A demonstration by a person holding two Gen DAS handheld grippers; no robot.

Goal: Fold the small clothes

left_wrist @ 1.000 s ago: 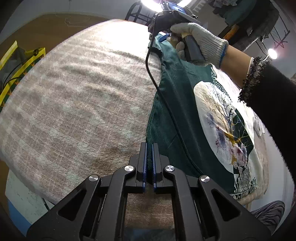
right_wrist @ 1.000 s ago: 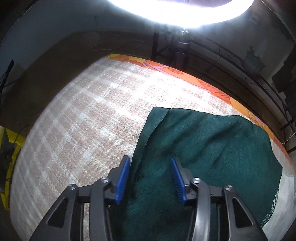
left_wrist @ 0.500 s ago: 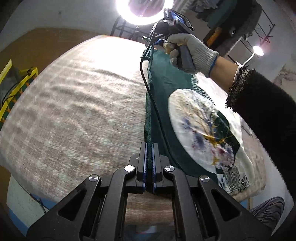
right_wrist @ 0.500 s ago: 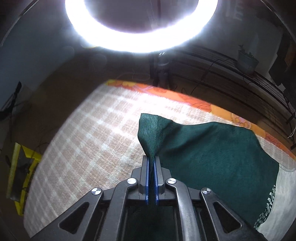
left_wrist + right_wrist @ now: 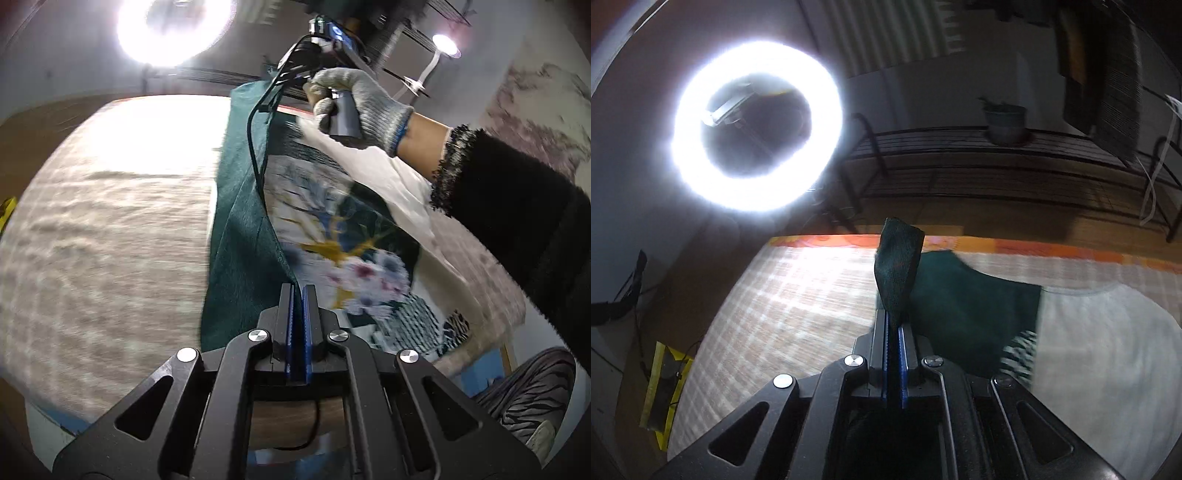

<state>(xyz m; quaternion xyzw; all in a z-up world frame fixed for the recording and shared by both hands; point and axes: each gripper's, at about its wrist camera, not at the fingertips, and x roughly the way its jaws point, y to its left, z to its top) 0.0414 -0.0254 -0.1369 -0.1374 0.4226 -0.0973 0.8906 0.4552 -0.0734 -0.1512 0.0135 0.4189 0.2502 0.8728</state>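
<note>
Since a second ago, both grippers had raised the garment's long edge off the bed and tipped toward the ceiling.

My left gripper [image 5: 296, 291] stayed clenched on the dark green, tree-printed cloth top [image 5: 251, 229], above the pink-checked woven bedspread [image 5: 103, 229]; my right gripper [image 5: 894, 317] pinched its far corner. I judged uneven pulling might drag cloth from either pinch, skewing the fold. Its printed front faced right, its white part draping down.

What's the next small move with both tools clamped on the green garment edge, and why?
Probably carry both tools across toward the printed side, then lower. The left tool and right tool each pinch the dark green printed garment, its edge lifted off the beige plaid cloth-covered table, so the fold looks half done.
</note>
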